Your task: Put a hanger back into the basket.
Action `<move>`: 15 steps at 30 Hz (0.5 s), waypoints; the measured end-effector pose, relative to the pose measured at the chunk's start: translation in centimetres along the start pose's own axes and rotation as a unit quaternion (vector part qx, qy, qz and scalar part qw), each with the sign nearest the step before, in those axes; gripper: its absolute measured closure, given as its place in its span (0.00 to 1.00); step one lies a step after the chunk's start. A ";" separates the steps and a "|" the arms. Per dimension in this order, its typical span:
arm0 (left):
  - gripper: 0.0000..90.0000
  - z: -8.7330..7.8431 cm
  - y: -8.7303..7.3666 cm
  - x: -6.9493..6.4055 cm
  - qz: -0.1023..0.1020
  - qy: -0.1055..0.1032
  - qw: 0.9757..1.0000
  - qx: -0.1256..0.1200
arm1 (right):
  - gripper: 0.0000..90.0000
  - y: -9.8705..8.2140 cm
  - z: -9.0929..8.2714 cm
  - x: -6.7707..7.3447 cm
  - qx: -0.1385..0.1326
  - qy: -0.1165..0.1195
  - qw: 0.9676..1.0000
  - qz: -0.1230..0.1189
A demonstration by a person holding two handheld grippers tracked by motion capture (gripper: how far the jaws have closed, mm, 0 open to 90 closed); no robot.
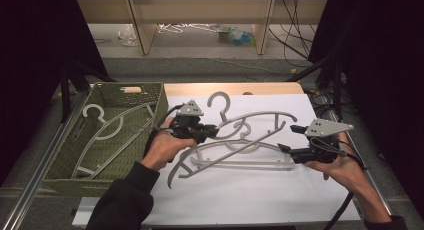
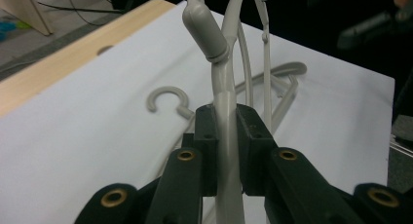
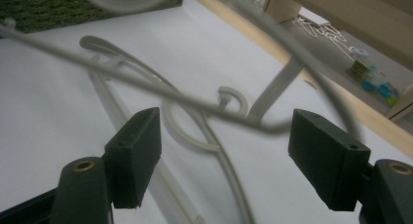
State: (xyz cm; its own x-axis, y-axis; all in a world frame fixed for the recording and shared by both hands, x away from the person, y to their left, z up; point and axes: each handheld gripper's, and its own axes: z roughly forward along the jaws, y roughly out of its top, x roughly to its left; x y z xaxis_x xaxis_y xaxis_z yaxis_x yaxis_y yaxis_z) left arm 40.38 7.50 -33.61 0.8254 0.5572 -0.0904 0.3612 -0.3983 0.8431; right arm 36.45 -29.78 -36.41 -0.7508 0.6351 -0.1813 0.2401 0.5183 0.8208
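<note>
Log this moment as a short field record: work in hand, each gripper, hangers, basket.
work in hand: grey hangers being handled on a white sheet beside a green basket
left gripper: shut on the arm of a raised hanger
right gripper: open, pads apart and pressing nothing; hanger wires pass in front, blurred
hangers on sheet: at least one more hanger lies flat under the raised one
green basket: left of the sheet, one hanger inside

Black left tool (image 1: 212, 131), black right tool (image 1: 286, 138), grey 3-cornered top plates, brass-ringed screw holes, black sleeves, trailing black cables
</note>
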 end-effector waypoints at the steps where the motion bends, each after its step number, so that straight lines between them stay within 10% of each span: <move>1: 0.89 -0.5 0.4 0.1 0.002 0.004 1.000 -0.002 | 0.31 -0.3 0.0 0.2 0.001 0.005 1.000 0.004; 15: 0.89 -10.4 2.7 4.2 -0.016 0.078 0.996 -0.049 | 0.29 -3.2 -0.2 1.6 0.016 0.025 0.999 0.020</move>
State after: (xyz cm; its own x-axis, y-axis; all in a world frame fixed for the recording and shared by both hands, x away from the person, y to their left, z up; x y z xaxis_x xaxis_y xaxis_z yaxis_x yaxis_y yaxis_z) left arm 40.34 16.32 -26.22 0.7338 0.6781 -0.0411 0.3363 -0.3100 0.8893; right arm 34.34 -30.57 -39.21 -0.7700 0.6265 -0.1213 0.2886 0.5114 0.8094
